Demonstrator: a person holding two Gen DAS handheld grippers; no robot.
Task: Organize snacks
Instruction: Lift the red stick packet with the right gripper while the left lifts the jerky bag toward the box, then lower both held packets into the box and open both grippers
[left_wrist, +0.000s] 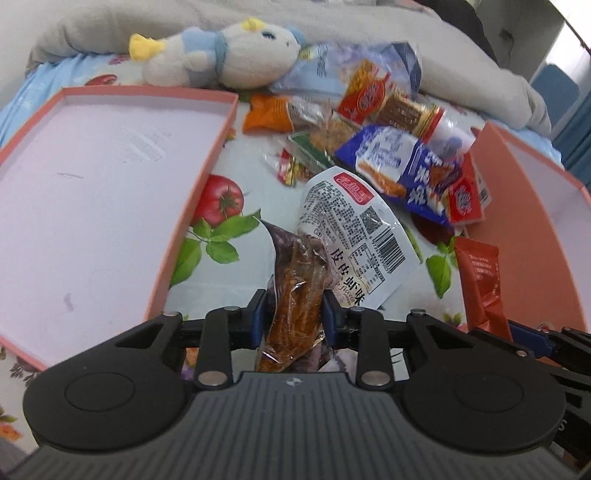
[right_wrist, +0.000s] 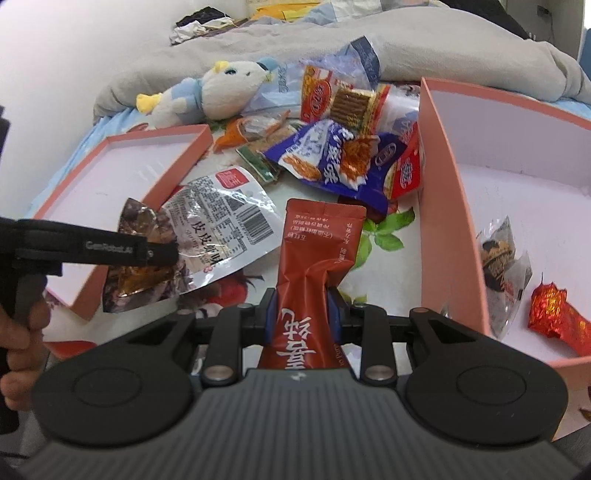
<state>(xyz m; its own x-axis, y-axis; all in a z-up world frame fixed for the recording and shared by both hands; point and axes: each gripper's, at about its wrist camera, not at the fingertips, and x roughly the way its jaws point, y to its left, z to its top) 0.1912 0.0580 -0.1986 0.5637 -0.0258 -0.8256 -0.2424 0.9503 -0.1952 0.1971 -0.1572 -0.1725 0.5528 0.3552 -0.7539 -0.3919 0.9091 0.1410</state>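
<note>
The left gripper (left_wrist: 293, 314) is clamped on a clear packet of brown snack (left_wrist: 295, 295), held above the bedsheet (left_wrist: 255, 158) just right of the empty pink lid (left_wrist: 207, 166). The right gripper (right_wrist: 304, 310) pinches a red sachet (right_wrist: 314, 258), its far end pointing toward the snack pile (right_wrist: 340, 155), left of the pink box (right_wrist: 443, 184) holding two wrapped sweets (right_wrist: 517, 280).

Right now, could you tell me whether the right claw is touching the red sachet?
Touching: the right wrist view shows the right claw with both fingers pressed against the red sachet, pinching it.
</note>
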